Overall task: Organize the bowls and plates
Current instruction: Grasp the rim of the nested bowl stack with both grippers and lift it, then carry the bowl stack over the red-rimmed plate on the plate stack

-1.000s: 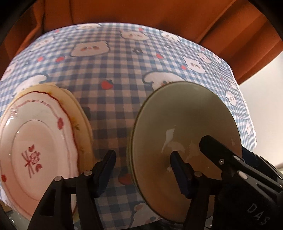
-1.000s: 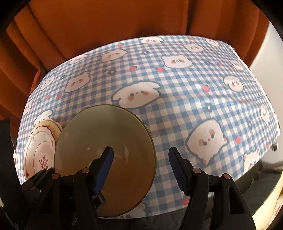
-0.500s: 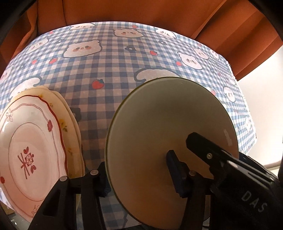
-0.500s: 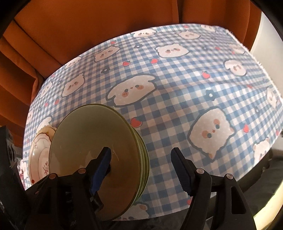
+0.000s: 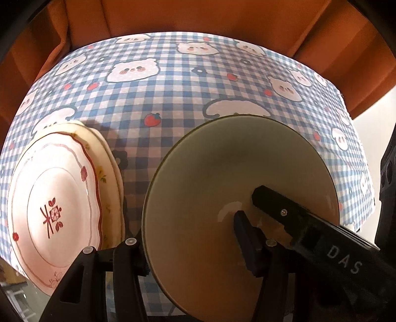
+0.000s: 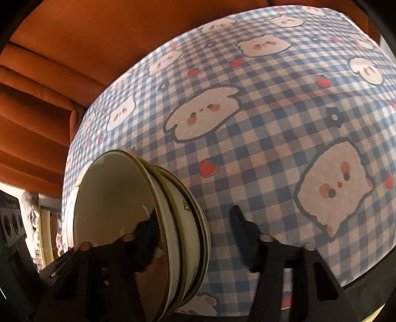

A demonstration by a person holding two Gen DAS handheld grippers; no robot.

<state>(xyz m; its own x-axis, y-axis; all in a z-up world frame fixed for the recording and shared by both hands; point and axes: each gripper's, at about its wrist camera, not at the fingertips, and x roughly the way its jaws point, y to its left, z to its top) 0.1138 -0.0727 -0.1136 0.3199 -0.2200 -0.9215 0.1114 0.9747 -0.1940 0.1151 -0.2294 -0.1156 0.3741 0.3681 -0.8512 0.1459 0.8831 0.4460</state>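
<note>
Plates: on the left in the left wrist view we see a stack of scalloped white ceramic plates with red rim lines and a red flower mark (image 5: 57, 213); it lies on the table, just beside the bowls and not touching them.
Left gripper: we see the left gripper (image 5: 190, 245) with its two fingers standing on both sides of the near rim of the top bowl, the left finger outside the wall, the right finger (image 5: 243, 235) inside; whether the pads press on the rim, we cannot tell.
Bowls: the stack of pale green glazed ceramic bowls with dark rims (image 6: 173, 223) stands near the front edge of the table; in the right wrist view it counts about three bowls, nested.
Right gripper: the right gripper (image 6: 195, 237) has been closing its fingers just now; its left finger (image 6: 146, 235) is inside the top bowl, the right finger is outside, apart from the wall, so the fingers are not clamped.
Table: the table with a blue-and-white checked cloth printed with bears and strawberries (image 6: 259, 123) carries all.
Background: orange-brown fabric folds (image 5: 198, 17) rise behind the table.
</note>
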